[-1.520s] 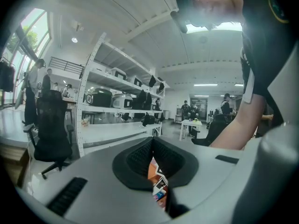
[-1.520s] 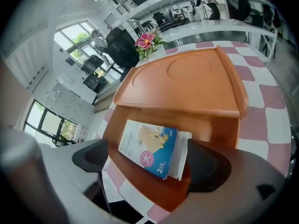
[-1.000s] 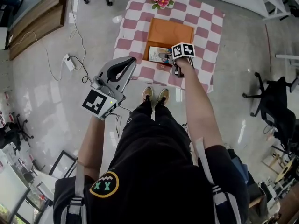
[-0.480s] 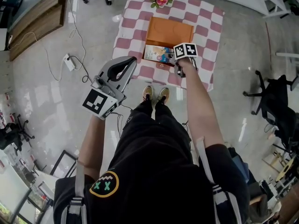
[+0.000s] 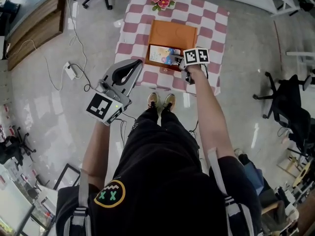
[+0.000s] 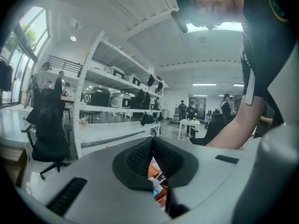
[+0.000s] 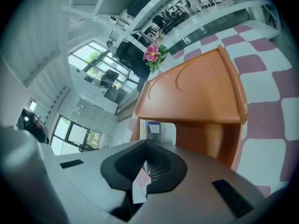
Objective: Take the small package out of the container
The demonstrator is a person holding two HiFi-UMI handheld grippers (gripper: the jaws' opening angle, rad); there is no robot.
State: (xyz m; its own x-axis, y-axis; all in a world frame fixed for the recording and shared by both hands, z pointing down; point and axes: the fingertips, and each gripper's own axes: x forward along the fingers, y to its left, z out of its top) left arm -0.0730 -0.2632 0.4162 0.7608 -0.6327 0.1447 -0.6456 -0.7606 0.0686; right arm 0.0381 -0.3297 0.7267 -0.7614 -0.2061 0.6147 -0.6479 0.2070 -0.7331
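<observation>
Your right tongs [image 7: 145, 148] clamped on small white-blue flat package [image 5: 161, 54], 7 o'clock corner of orange plastic container [image 5: 174, 33]. Your left tongs [image 6: 152, 141] closed, empty.

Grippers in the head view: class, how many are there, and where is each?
2. The left gripper is held up at the table's near-left corner; the right gripper grips the small package in the orange container.
</observation>
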